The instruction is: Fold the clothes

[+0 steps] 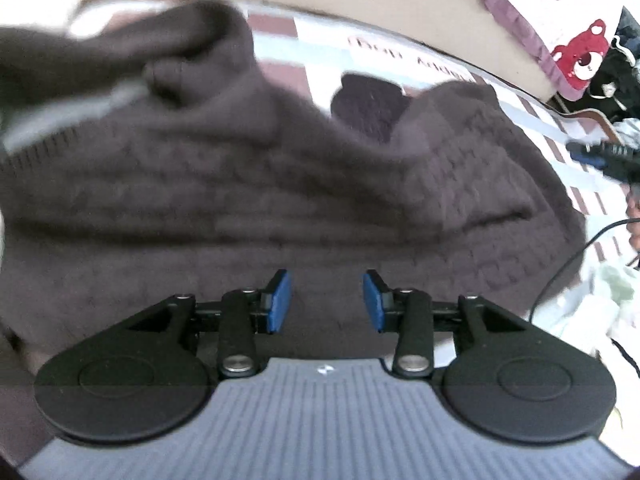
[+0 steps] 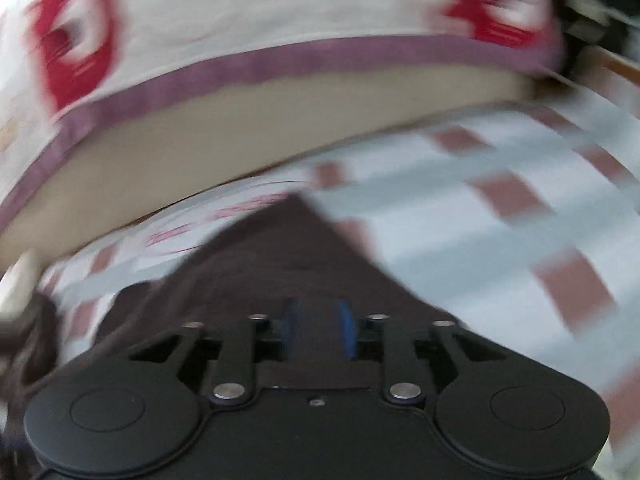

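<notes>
The right gripper (image 2: 318,330) pinches a corner of the brown knit sweater (image 1: 280,200) to carry it over, while the left gripper (image 1: 327,302) hovers above with jaws apart, gripping nothing.

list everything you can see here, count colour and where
sweater: one, dark brown knit, spread rumpled on the bed in the left wrist view; a corner of it sits between the right gripper's fingers
bed sheet: one, white and pale blue with reddish-brown squares, under the sweater
quilt: one, white with red bears and purple trim, at the far edge of the bed
cable: one, black, right side of the left wrist view
left gripper: one, black with blue pads, open above the sweater, holding nothing
right gripper: one, black with blue pads, closed on the sweater corner
</notes>
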{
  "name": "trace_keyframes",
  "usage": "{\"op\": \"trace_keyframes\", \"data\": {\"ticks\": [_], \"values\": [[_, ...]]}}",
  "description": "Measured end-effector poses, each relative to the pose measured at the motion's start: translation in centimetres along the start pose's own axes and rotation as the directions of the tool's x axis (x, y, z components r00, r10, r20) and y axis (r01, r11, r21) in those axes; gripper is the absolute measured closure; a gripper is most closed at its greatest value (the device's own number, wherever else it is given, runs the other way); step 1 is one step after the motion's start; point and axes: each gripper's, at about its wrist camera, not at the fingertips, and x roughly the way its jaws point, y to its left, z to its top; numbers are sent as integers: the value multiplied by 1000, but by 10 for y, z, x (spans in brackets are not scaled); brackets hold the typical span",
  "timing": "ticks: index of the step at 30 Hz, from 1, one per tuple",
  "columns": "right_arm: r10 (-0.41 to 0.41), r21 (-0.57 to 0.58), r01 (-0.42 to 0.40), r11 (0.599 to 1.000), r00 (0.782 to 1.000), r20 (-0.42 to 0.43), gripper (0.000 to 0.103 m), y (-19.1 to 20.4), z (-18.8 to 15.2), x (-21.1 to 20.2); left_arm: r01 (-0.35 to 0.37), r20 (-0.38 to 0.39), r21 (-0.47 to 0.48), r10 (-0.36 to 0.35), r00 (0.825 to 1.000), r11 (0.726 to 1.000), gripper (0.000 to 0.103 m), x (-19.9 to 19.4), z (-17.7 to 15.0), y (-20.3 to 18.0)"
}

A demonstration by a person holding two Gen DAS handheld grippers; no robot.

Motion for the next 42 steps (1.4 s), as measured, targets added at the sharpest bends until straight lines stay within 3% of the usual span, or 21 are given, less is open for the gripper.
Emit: {"op": "trace_keyframes", "data": {"ticks": [3, 6, 10, 14, 16, 22, 26, 30, 35, 37, 38, 39, 41, 42], "values": [[53, -128, -58, 990, 998, -41, 50, 28, 29, 24, 35, -128, 30, -31, 991, 999, 66, -11, 27, -10], [15, -250, -25, 968, 999, -45, 40, 43, 46, 49, -37, -254, 104, 63, 965, 994, 67, -32, 59, -27], [-16, -327, 10, 945, 1000, -18, 40, 38, 51, 80, -153, -316, 163, 198, 928, 975, 62, -54, 99, -40], [-32, -195, 16, 981, 996, -82, 40, -3, 45, 113, -197, -250, 120, 221, 943, 973, 65, -45, 127, -42], [-50, -131, 37, 991, 994, -99, 40, -18, 47, 118, -179, -226, 77, 192, 955, 981, 65, -31, 135, -40], [-8, -86, -4, 996, 991, -136, 40, -25, 51, 119, -194, -283, -32, 178, 943, 980, 65, 24, 139, -20], [-9, -120, -4, 993, 994, -107, 39, -24, 50, 121, -187, -272, -33, 171, 947, 982, 60, 49, 147, -13], [19, -33, -22, 999, 994, -105, 38, -40, 45, 138, -199, -288, -25, 184, 940, 980, 56, 69, 148, -6], [-28, -114, 19, 993, 997, -76, 32, -28, 44, 146, -204, -289, 12, 199, 936, 979, 51, 84, 136, -6], [-25, -180, 11, 984, 997, -74, 20, -19, 39, 149, -212, -276, 19, 208, 938, 977, 39, 89, 131, -6], [-23, -214, 7, 977, 997, -73, 20, -15, 37, 151, -215, -270, 22, 213, 939, 976, 34, 92, 129, -6], [-47, -264, 26, 964, 996, -75, 22, -7, 33, 152, -219, -263, 26, 218, 940, 975, 33, 95, 127, -6], [-26, -289, -1, 957, 995, -91, 49, 3, 34, 149, -226, -250, 32, 227, 941, 973, 34, 100, 122, -6], [1, -290, -29, 957, 995, -97, 73, 5, 34, 147, -233, -235, 17, 230, 944, 972, 35, 102, 121, -5]]}}
